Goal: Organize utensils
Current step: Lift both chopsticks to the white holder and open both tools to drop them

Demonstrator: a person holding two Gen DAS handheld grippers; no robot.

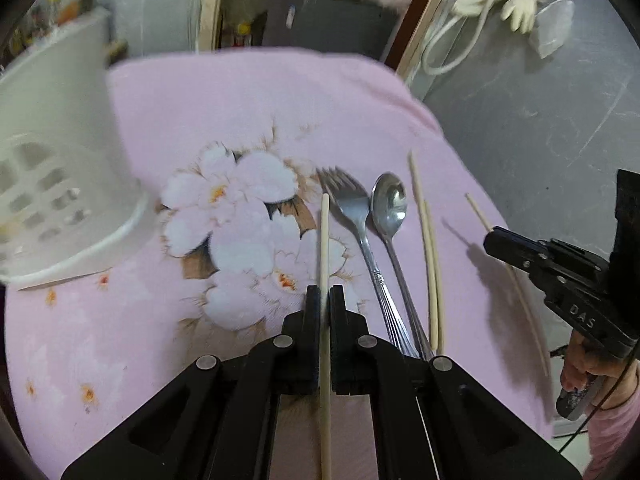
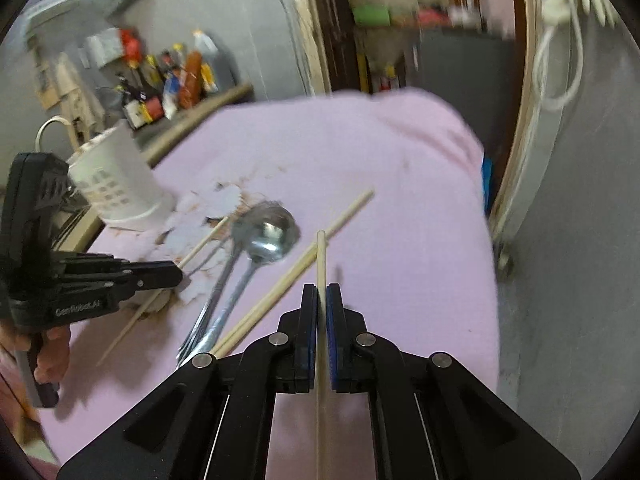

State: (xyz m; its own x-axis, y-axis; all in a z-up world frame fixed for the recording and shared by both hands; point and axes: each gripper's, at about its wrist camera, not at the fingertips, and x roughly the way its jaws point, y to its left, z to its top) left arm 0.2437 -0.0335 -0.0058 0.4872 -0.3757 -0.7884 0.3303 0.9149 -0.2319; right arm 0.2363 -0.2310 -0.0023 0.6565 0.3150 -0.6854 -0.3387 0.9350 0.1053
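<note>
My left gripper [image 1: 325,294] is shut on a pale chopstick [image 1: 325,240] and holds it above the pink flowered cloth [image 1: 280,112]. My right gripper [image 2: 322,292] is shut on another chopstick [image 2: 321,256]; it shows in the left wrist view [image 1: 490,236] at the right. A steel fork [image 1: 356,216], a steel spoon [image 1: 390,204] and a pair of chopsticks [image 1: 430,256] lie side by side on the cloth. A white perforated utensil holder [image 1: 60,176] stands at the left, also in the right wrist view [image 2: 116,184].
The table edge drops to a grey floor [image 1: 540,128] on the right. Bottles [image 2: 168,84] stand on a shelf behind the holder. A doorway and white cables [image 1: 472,28] are at the back.
</note>
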